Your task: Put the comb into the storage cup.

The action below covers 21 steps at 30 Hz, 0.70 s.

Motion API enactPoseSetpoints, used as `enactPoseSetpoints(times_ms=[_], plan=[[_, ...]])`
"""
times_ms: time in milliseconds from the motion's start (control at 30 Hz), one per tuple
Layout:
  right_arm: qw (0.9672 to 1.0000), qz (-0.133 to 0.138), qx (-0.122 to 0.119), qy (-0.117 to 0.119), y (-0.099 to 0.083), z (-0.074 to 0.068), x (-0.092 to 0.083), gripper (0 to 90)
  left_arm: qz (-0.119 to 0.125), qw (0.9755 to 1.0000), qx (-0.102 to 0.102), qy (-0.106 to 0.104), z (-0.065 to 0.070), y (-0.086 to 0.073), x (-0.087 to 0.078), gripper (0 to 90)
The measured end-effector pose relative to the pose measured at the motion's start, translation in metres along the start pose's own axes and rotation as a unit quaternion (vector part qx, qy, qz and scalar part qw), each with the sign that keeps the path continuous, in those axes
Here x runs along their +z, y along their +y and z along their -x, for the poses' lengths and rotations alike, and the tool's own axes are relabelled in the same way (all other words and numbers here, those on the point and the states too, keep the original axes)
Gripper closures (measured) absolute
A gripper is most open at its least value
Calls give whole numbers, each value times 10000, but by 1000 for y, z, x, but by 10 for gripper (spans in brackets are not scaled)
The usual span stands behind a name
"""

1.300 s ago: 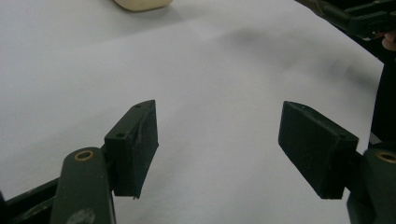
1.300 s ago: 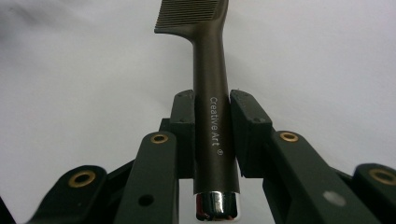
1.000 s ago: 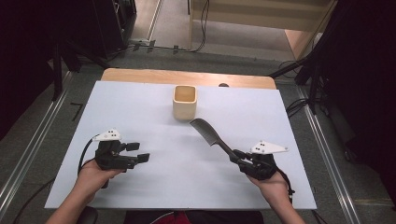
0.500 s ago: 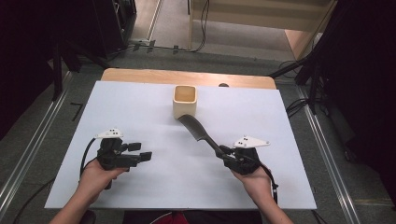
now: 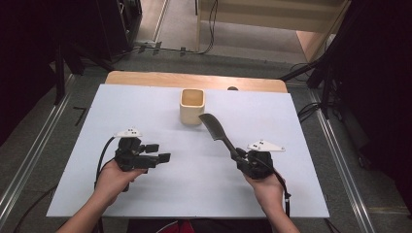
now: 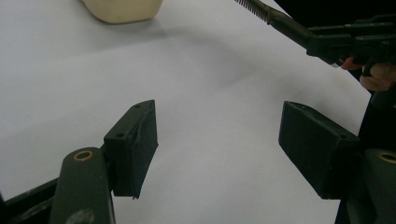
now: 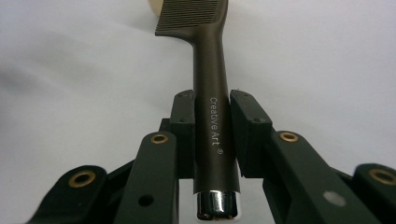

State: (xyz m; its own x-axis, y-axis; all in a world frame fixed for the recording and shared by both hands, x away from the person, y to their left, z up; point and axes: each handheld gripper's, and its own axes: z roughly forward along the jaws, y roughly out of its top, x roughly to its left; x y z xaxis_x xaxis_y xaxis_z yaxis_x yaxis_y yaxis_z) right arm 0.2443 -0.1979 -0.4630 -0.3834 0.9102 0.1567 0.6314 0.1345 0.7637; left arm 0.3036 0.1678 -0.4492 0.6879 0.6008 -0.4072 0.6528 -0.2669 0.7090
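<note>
A black comb with fine teeth is held by its round handle in my right gripper, which is shut on it at the table's right. The comb's toothed head points up and away, ending just right of a cream square cup at the back centre. My left gripper hovers at the left, pointing right, its jaws open with nothing between them. The left gripper view also has the cup at its top edge and the comb in the right gripper at the upper right.
The white sheet covers most of a wooden table. Black stands and cables ring the table on the floor. Bare sheet lies between the two grippers and in front of the cup.
My left gripper has shifted right and a little away from the person. My right gripper with the comb has moved left, and the comb's head now sits closer to the cup.
</note>
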Motion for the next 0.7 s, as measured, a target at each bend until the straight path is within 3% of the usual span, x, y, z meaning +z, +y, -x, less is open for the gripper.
enactPoseSetpoints(times_ms=[167, 333, 700], plan=[[9990, 165, 333, -238, 2, 5, -3, 703, -17, 9999, -42, -121, 5, 10, 12, 294], [9973, 312, 494, -454, 6, 7, -2, 702, -124, 9999, -3, -63, 9, 19, 25, 295], [9937, 493, 576, -825, 10, 11, 4, 702, -132, 9998, -55, -139, 16, 40, 52, 295]])
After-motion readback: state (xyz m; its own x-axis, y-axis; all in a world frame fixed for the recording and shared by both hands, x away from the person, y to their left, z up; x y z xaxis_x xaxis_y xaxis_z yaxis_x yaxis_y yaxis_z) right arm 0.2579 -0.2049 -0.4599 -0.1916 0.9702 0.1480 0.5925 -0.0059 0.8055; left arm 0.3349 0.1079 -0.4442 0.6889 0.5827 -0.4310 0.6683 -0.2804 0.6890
